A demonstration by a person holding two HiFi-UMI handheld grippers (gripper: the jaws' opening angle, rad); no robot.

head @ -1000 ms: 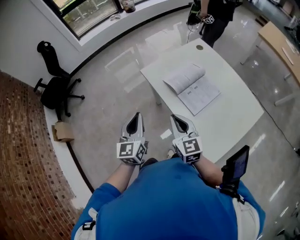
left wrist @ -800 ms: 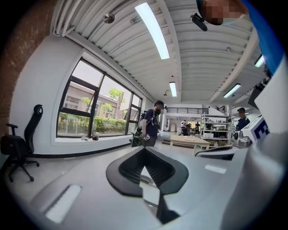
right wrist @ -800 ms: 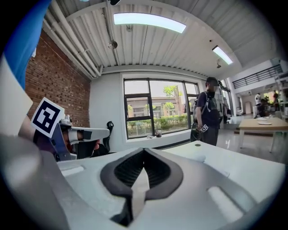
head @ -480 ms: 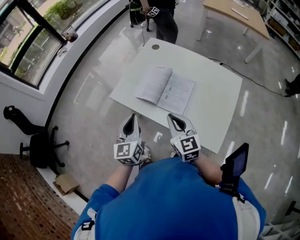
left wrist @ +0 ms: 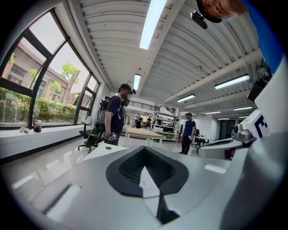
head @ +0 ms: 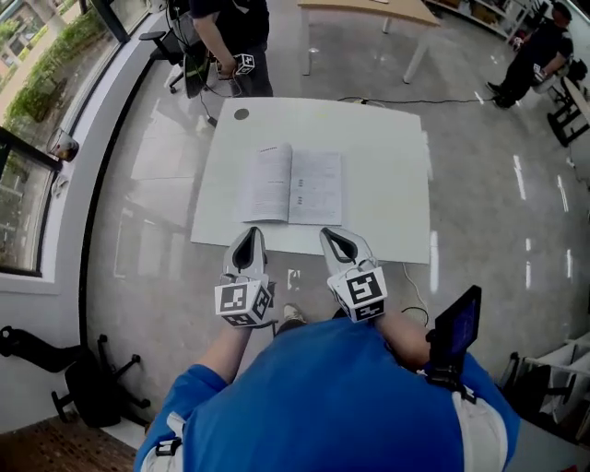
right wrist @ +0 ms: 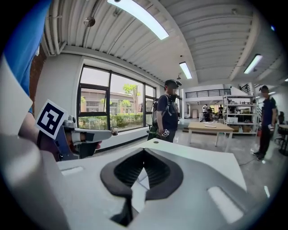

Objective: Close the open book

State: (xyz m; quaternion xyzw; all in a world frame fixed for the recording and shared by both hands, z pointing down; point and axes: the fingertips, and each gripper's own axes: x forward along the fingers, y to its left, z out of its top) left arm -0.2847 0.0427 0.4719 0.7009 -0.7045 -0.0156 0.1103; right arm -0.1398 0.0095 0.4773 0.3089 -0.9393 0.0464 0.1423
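The open book (head: 290, 184) lies flat, pages up, in the middle of a white table (head: 387, 175) straight ahead in the head view. My left gripper (head: 247, 241) is shut with nothing in it, its tip over the table's near edge just below the book's left page. My right gripper (head: 334, 238) is also shut with nothing in it, side by side with the left and just below the right page. Neither touches the book. In the left gripper view the left gripper (left wrist: 145, 150) points across the table top (left wrist: 101, 150). The right gripper (right wrist: 143, 152) points across the table (right wrist: 198, 157) likewise.
A person in dark clothes (head: 230, 37) stands at the table's far left corner holding a marker cube. Another person (head: 535, 55) is at the far right beside a wooden table (head: 369, 9). An office chair (head: 83, 387) stands at the lower left, windows (head: 37, 83) along the left.
The view has swung round, so the table and book now lie square ahead instead of off to the upper right. Both grippers have come up to the table's near edge, still shut.
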